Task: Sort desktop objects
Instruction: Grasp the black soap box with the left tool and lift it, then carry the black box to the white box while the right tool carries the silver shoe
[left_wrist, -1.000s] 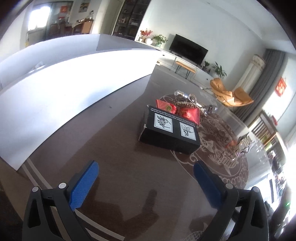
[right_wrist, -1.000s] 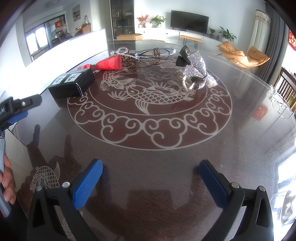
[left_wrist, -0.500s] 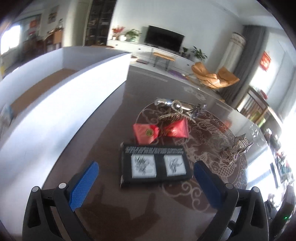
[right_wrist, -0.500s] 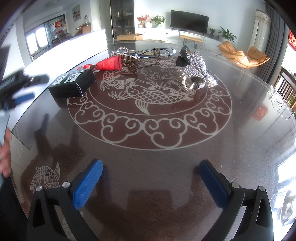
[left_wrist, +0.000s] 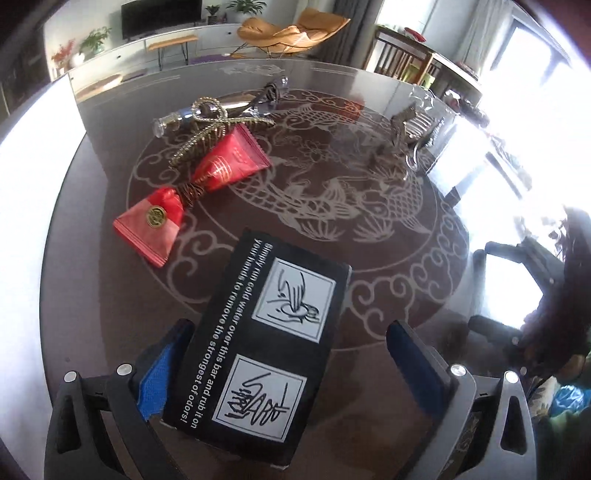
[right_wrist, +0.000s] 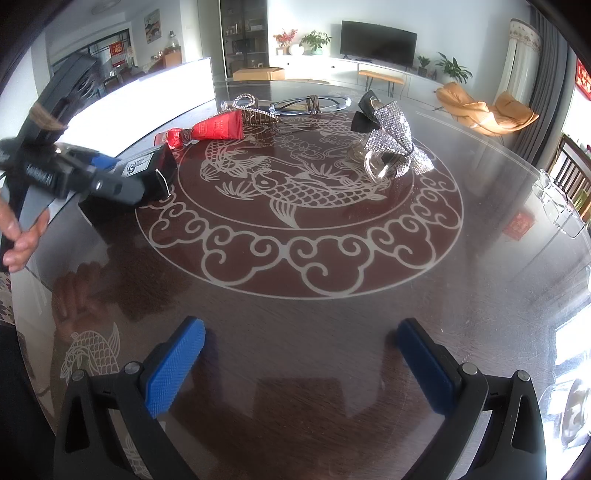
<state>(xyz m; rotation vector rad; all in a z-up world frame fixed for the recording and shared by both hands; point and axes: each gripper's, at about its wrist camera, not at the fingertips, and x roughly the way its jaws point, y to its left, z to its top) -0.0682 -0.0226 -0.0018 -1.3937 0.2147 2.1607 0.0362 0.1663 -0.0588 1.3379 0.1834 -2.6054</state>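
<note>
A black box with white print lies on the dark round table. My left gripper is open and straddles the box's near end; its left pad is close beside the box, the right pad stands apart. In the right wrist view the left gripper reaches over the box. A red tube and a red pouch lie beyond the box. My right gripper is open and empty above bare table near the front edge.
A gold rhinestone clip and a clear bottle lie behind the tube. A silver rhinestone bow and metal headbands sit at the far side. A white panel borders the table's left. Glasses lie at the right.
My left gripper has swung right and moved down and forward over the black box, which now lies between its fingers. The right gripper has not moved.
</note>
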